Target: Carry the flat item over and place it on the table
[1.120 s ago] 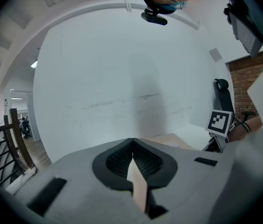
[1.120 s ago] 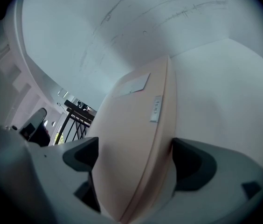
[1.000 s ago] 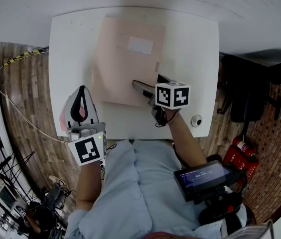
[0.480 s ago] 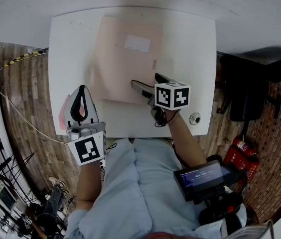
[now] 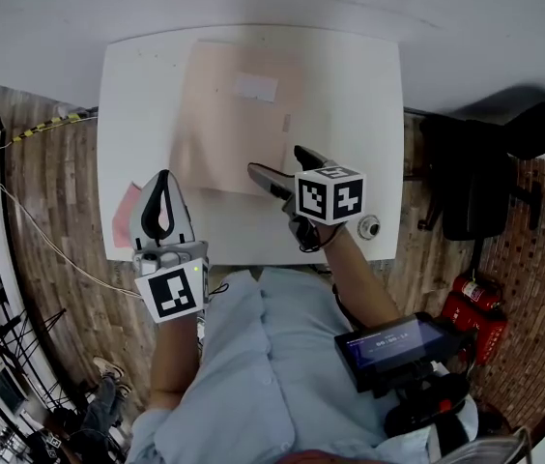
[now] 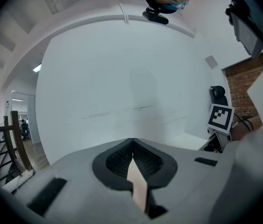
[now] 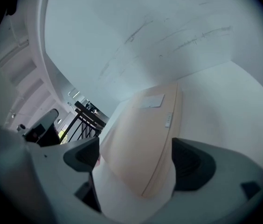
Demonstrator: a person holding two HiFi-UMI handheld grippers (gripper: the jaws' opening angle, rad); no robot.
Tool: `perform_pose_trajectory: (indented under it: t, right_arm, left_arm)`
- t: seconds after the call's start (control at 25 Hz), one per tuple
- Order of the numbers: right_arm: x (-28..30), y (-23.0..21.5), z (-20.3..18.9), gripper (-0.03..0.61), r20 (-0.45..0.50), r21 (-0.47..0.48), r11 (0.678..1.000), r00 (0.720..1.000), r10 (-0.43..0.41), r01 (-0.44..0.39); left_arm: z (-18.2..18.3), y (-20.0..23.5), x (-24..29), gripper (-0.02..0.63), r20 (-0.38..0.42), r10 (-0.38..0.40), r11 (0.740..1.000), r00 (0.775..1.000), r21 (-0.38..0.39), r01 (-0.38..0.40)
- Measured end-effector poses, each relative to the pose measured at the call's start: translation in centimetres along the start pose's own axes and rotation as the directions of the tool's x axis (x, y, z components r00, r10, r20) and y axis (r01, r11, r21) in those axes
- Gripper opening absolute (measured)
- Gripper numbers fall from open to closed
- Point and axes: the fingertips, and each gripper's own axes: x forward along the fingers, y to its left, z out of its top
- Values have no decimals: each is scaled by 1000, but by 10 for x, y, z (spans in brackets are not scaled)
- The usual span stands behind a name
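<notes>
On the table at twelve o'clock the flat beige item lies unmoved, our right gripper open around its near edge, so we judge it placed; our left gripper stays clamped on a pink sheet

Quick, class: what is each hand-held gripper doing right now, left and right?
Left hand-held gripper: shut on a thin pink sheet.
Right hand-held gripper: open, over the beige flat item's near corner.

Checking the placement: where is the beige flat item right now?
In the head view the beige flat item lies on the white table, centre-left toward the far edge, its near corner just ahead of the open right gripper.
</notes>
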Motion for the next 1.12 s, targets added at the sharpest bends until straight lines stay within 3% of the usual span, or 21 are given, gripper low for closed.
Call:
perform_pose_trajectory:
  t: [0.28, 0.4, 0.56, 0.68, 0.8, 0.92, 1.12]
  right_arm:
    - [-49, 37, 17, 453, 132, -139, 990, 991, 35, -16]
    - [-76, 60, 32, 337, 225, -216, 976, 971, 81, -31]
    - [-111, 84, 58, 188, 357, -336, 941, 930, 89, 39]
    - [-135, 103, 78, 104, 472, -405, 910, 874, 120, 94]
    - [-152, 117, 91, 54, 551, -454, 877, 824, 136, 159]
    - [-161, 124, 97, 13, 594, -475, 855, 792, 138, 207]
    - [-162, 131, 96, 6, 611, -498, 828, 782, 125, 257]
  left_arm:
    - [36, -19, -29, 9, 86, 22, 1000, 996, -5, -22]
    - [53, -25, -41, 9, 120, 37, 999, 992, -6, -37]
    - [82, -34, -53, 9, 175, 46, 999, 984, -12, -44]
    - [97, -35, -60, 9, 210, 58, 998, 976, -26, -54]
    - [108, -35, -62, 9, 228, 59, 998, 972, -39, -52]
    - [115, -32, -64, 9, 249, 65, 998, 966, -32, -58]
    - [118, -20, -67, 9, 256, 78, 997, 964, -38, -71]
